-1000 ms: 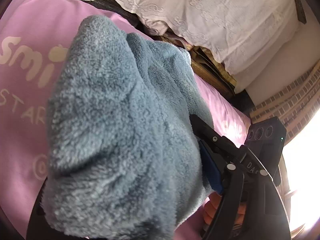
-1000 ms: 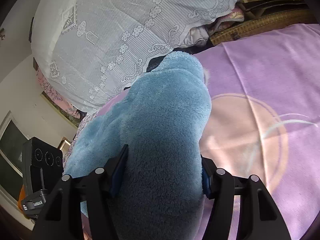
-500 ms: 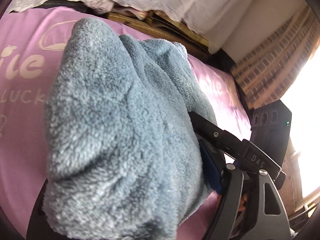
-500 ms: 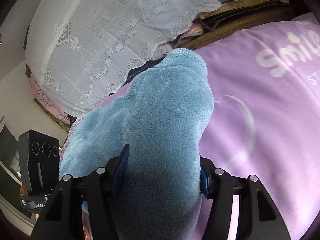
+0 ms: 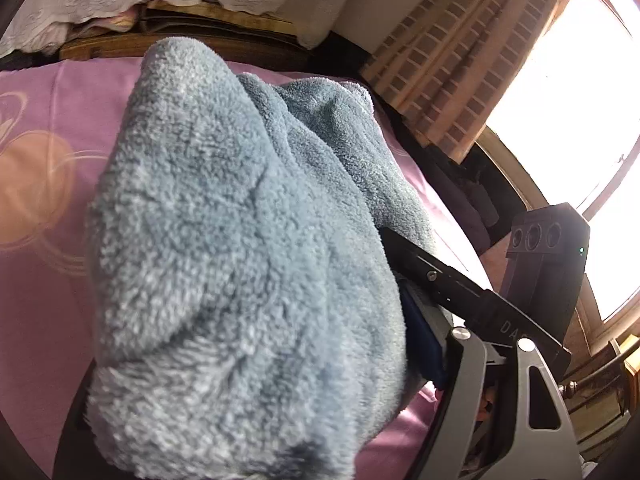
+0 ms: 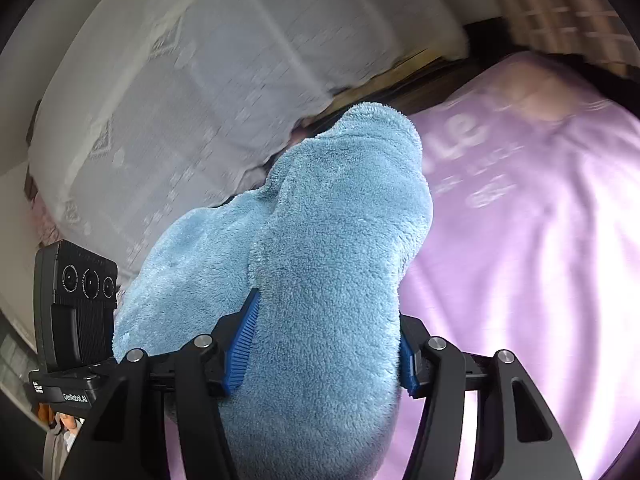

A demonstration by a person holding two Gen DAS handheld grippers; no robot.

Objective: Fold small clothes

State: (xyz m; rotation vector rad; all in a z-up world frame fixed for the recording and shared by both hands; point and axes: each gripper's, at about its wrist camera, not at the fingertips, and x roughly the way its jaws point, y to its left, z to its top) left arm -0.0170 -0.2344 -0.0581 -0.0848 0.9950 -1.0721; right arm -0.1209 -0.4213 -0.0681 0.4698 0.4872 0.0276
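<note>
A fluffy light-blue fleece garment (image 5: 248,240) is bunched up and held off the pink bed sheet (image 5: 36,208) by both grippers. My left gripper (image 5: 256,368) is shut on one end of it; the fleece hides its left finger and most of the jaw. My right gripper (image 6: 324,344) is shut on the other end (image 6: 332,264), with the fleece bulging up between its blue pads (image 6: 242,340). The other gripper shows at each view's edge, to the right in the left wrist view (image 5: 548,264) and to the left in the right wrist view (image 6: 76,304).
The pink sheet (image 6: 520,240) with pale lettering covers the bed. White lace bedding (image 6: 180,92) is piled at the far side over a wooden frame (image 5: 208,20). A checked curtain (image 5: 452,52) and bright window (image 5: 576,92) stand to the right.
Both grippers have swung to the right with the fleece still held; the window and curtain have come into the left view and the lace bedding has slid left. The right wrist view is motion-blurred now.
</note>
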